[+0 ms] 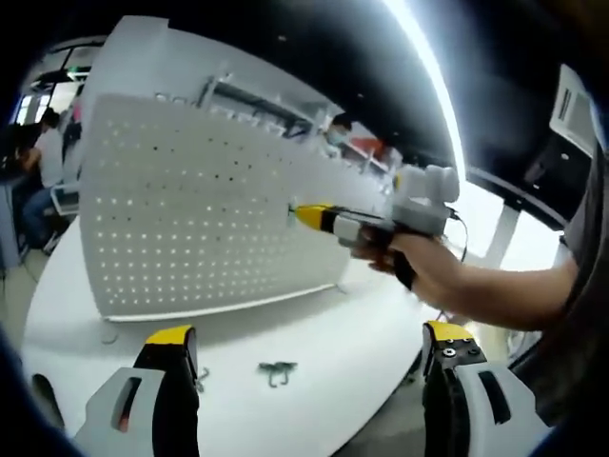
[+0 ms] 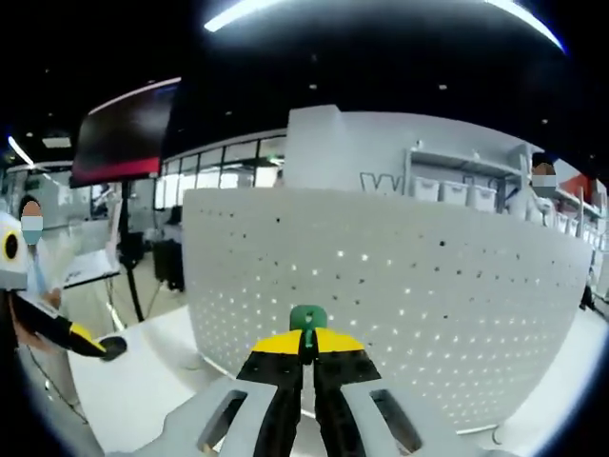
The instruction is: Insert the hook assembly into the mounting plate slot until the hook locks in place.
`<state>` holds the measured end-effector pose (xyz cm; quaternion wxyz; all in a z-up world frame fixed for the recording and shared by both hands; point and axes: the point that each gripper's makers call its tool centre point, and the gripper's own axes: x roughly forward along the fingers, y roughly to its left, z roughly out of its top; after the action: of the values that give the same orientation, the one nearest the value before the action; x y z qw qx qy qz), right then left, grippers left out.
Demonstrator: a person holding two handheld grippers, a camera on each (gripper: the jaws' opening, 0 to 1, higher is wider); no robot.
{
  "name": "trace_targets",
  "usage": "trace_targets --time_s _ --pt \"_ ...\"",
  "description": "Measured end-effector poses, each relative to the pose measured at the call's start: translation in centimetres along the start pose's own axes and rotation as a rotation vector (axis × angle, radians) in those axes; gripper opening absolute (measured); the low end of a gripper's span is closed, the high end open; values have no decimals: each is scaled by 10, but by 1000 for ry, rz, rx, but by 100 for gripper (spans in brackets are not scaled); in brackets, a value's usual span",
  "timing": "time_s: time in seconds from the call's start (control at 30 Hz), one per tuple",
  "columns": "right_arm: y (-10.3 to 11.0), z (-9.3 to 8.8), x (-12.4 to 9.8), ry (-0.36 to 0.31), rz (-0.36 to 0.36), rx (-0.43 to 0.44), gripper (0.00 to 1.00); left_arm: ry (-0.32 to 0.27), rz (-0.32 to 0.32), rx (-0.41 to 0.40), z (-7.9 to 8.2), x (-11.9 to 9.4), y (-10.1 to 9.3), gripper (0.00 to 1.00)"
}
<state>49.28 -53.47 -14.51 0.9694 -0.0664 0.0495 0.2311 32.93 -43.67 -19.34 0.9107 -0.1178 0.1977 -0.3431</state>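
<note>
The white perforated mounting plate (image 1: pixel 200 209) stands upright on a round white table (image 1: pixel 314 324). In the left gripper view a hand holds my right gripper (image 1: pixel 306 216), whose yellow tips press against the plate's face. It is shut on a small green hook (image 2: pixel 307 318), which sits right at the plate (image 2: pixel 400 286) in the right gripper view, just past my right gripper (image 2: pixel 306 343). My left gripper (image 1: pixel 309 335) hangs open and wide over the table, holding nothing. A second green hook (image 1: pixel 276 370) lies on the table between its jaws. My left gripper (image 2: pixel 95 343) appears at the left edge.
The table's front edge curves close below my left gripper. A person (image 1: pixel 40 162) sits at a desk far left. Shelving with white bins (image 2: pixel 457 186) stands behind the plate. A dark screen (image 2: pixel 128 133) on a stand rises at the left.
</note>
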Motion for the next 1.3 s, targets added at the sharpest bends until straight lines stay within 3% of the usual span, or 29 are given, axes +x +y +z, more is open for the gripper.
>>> trace_targets --time_s 0.47,0.77,1.1,1.3 --pt "-45 6 15 -28 -99 51 0 -4 -5 -4 4 1 -1 99" --pt "-75 27 20 -78 -174 57 0 11 -14 -8 3 6 -2 98" --pt "-88 43 30 -114 -204 27 0 17 -24 -13 2 9 -6 98" --pt "-92 52 33 -142 -219 53 0 10 -15 -13 5 9 -3 98"
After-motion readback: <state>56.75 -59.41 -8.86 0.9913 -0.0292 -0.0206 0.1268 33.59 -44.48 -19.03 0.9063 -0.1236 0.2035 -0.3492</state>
